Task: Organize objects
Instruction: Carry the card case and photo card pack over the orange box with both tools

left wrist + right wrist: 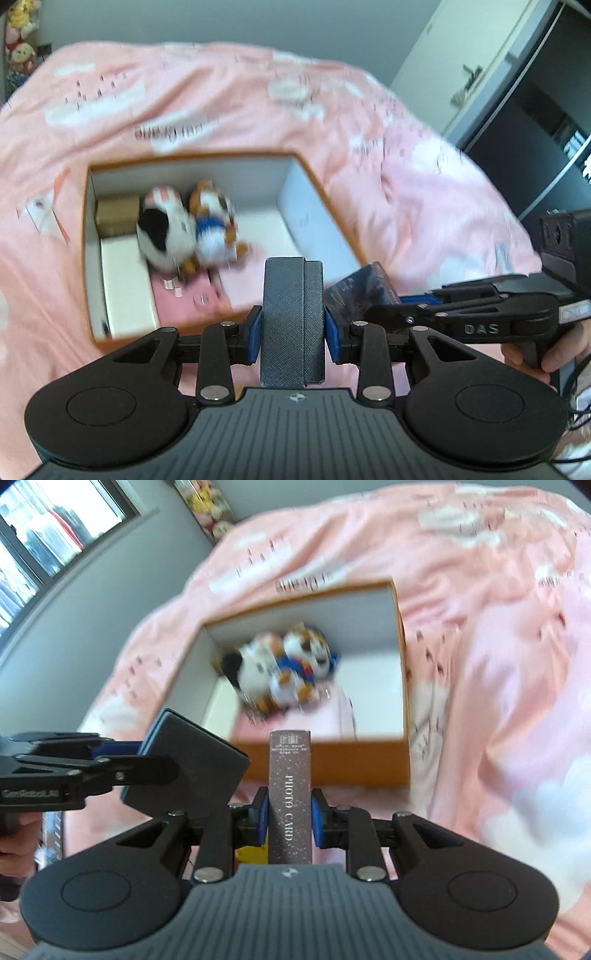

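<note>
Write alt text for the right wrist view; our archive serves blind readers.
The right tongs grip a slim box labelled PHOTO CARD above an open orange box holding plush toys on a pink bedspread. The left tongs hold a dark case nearby.

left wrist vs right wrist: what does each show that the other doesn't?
Left wrist only: a gold box in the carton's far left corner, and a dark cabinet at right.
Right wrist only: the "PHOTO CARD" lettering on the right tongs' card box, and a window.
Both: the orange carton, two plush toys, the pink bedspread, and the left tongs clamping a dark case.
</note>
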### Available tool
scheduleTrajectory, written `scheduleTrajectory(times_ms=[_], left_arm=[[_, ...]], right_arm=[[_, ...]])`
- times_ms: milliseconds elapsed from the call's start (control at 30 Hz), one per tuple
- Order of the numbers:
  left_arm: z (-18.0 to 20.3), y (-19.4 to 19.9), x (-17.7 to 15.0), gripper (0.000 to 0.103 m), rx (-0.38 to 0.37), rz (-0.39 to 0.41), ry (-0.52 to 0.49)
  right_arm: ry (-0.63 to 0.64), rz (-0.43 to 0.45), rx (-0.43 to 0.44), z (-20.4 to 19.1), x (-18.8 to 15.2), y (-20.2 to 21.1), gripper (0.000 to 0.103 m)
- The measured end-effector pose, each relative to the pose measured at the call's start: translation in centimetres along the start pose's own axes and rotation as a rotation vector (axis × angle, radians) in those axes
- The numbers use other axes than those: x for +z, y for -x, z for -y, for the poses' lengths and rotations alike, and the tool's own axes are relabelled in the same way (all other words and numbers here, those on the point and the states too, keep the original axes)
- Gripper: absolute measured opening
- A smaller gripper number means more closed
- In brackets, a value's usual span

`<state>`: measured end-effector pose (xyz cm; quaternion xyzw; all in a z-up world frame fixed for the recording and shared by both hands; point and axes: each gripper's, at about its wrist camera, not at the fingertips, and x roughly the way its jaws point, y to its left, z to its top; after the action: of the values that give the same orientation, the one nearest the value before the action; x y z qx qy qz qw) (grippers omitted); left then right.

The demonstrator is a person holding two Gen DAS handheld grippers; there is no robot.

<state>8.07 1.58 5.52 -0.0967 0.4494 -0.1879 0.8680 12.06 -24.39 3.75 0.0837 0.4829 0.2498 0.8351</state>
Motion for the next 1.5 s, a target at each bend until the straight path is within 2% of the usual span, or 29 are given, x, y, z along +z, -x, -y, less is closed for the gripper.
scheduleTrajectory(times_ms=[167, 267, 500, 633, 933, 1067, 1200, 1500], left_arm=[[-1.1, -0.8, 2.9, 0.039, 0.026, 0.075, 0.06], [-2.2, -2.4, 4.3, 0.039, 0.022, 0.088, 0.104], [-5.0, -6.1, 6.7, 0.039, 0.045, 0.093, 0.173], [-6.5, -7.6, 7.8, 0.038, 0.038, 0.089, 0.2], [-8.6, -10.1, 9.3, 0.039, 0.019, 0.083, 0.225], [-9.2, -10.4, 9.5, 0.039, 0.017, 0.087, 0.232], [-9.8, -10.7, 9.8, 0.039, 0.014, 0.085, 0.241], [-10.0, -11.1, 9.9, 0.039, 0.01, 0.073, 0.245]], right_arm=[[0.042, 0.085, -0.01, -0.5, 3.5, 0.8, 0.024], [0.056, 0.095, -0.033, -0.1, 5.9, -0.6, 0.024], [0.123, 0.036, -0.167, 0.8, 10.6, -7.1, 0.024], [0.14, -0.022, -0.183, 1.3, 12.2, -10.6, 0.024], [0.2, -0.078, -0.292, 1.3, 14.4, -16.4, 0.024], [0.328, -0.081, -0.37, 0.4, 14.4, -18.1, 0.024], [0.511, -0.113, -0.384, -0.4, 14.1, -19.1, 0.024], [1.073, -0.169, -0.358, -1.2, 11.6, -19.7, 0.024]])
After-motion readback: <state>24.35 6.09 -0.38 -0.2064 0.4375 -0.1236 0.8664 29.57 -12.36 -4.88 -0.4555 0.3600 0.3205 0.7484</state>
